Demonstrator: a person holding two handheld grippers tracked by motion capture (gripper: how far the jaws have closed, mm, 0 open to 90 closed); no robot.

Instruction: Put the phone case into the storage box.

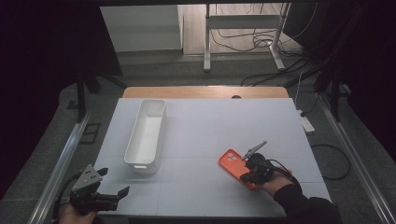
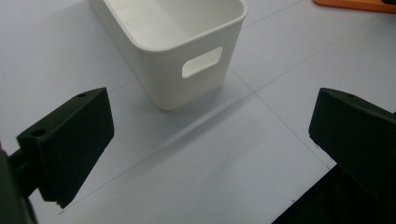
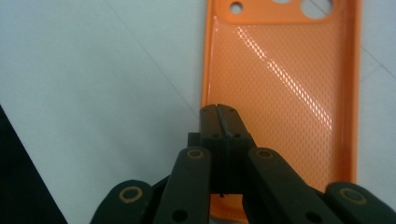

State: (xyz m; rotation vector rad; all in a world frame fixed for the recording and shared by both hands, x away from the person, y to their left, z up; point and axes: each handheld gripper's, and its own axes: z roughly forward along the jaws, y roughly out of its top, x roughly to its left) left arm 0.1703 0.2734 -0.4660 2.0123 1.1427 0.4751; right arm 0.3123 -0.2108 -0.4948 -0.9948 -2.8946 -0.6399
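Note:
An orange phone case (image 1: 231, 161) lies open side up on the white table (image 1: 210, 126), right of centre near the front. My right gripper (image 1: 246, 175) is at the case's near end with its jaws pressed together. In the right gripper view the right gripper (image 3: 218, 112) has its closed tips over the left rim of the phone case (image 3: 280, 88); whether the tips pinch that rim I cannot tell. At the table's front left corner my left gripper (image 1: 113, 182) stands open with nothing between its jaws. The left gripper (image 2: 212, 137) faces the end of a white bin (image 2: 187, 70).
The long white bin (image 1: 141, 167) lies lengthwise at the left of the table and has nothing in it. A wooden strip (image 1: 205, 92) runs along the table's far edge. Beyond it are a metal stand (image 1: 243, 21) and cables on the floor.

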